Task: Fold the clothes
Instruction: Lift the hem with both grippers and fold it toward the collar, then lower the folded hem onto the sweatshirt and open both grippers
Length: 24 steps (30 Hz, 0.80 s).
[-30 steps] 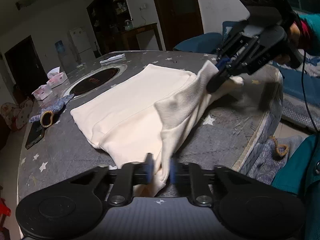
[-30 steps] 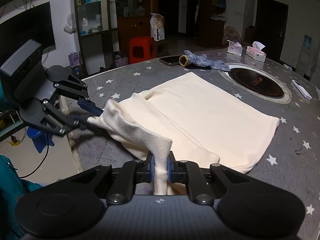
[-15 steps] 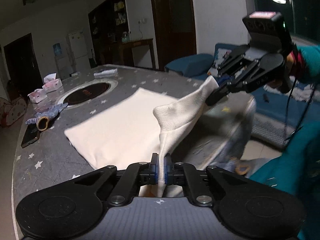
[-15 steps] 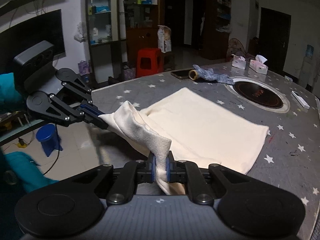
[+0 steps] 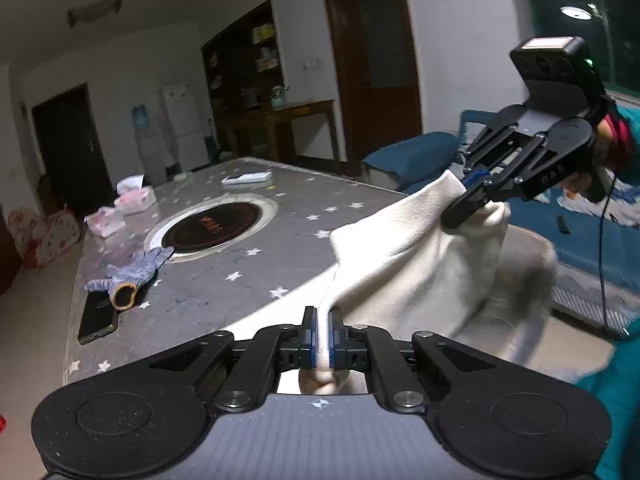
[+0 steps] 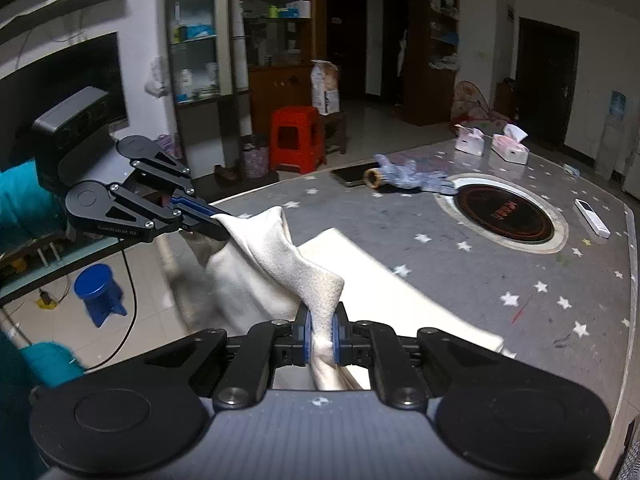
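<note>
Hanging between both tools, cream garment [image 5: 408, 264]: one edge pinched in left gripper [image 5: 321, 330], another in right gripper [image 6: 320, 334], rest trailing onto table [image 5: 248, 276]. Advice: keep the span taut and corners level when laying. Nearby: glove [image 5: 128, 276], phone [image 5: 96, 318], inset burner [image 5: 216, 226], tissue boxes [image 6: 492, 146], well apart.

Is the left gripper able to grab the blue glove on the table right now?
Probably not yet. The left gripper is shut on the cream cloth, as is the right gripper, so it has no free jaws. The blue glove lies uncovered farther along the table.
</note>
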Available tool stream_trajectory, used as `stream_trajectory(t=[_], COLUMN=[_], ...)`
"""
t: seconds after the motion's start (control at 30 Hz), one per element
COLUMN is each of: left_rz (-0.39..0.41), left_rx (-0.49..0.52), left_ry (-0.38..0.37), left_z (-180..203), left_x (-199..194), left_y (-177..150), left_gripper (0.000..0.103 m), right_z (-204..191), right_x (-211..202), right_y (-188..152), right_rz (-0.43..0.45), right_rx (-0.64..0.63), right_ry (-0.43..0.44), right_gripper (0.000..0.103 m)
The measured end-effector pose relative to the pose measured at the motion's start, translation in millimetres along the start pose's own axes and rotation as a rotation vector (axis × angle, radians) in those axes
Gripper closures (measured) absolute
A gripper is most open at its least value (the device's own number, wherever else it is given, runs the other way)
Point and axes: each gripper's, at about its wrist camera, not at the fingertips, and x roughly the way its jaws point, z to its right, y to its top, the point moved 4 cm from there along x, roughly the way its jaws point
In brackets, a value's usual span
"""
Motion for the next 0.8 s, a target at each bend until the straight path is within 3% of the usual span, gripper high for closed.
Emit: stream_trajectory(t=[0.3, 0.57, 0.8], left_rz=[-0.117, -0.174, -0.197], left_rx=[-0.065, -0.110, -0.132], left_ry=[0.059, 0.119, 0.170], left_z=[-60.9, -84.3, -95.9], left_x=[88.0, 143.4, 169.0], left_y=[7.9, -2.8, -7.7], left_gripper=[0.098, 0.097, 0.089], right_z=[74.2, 117.2, 135.0], right_x=[77.8, 151.1, 154.0], right_y=[25.6, 2.8, -13.0], right_rz=[-0.068, -0.105, -0.085], right_rx=[0.036, 0.177, 0.308], right_ry=[-0.048, -0.146, -0.191], right_gripper=[0.094, 0.091, 0.080])
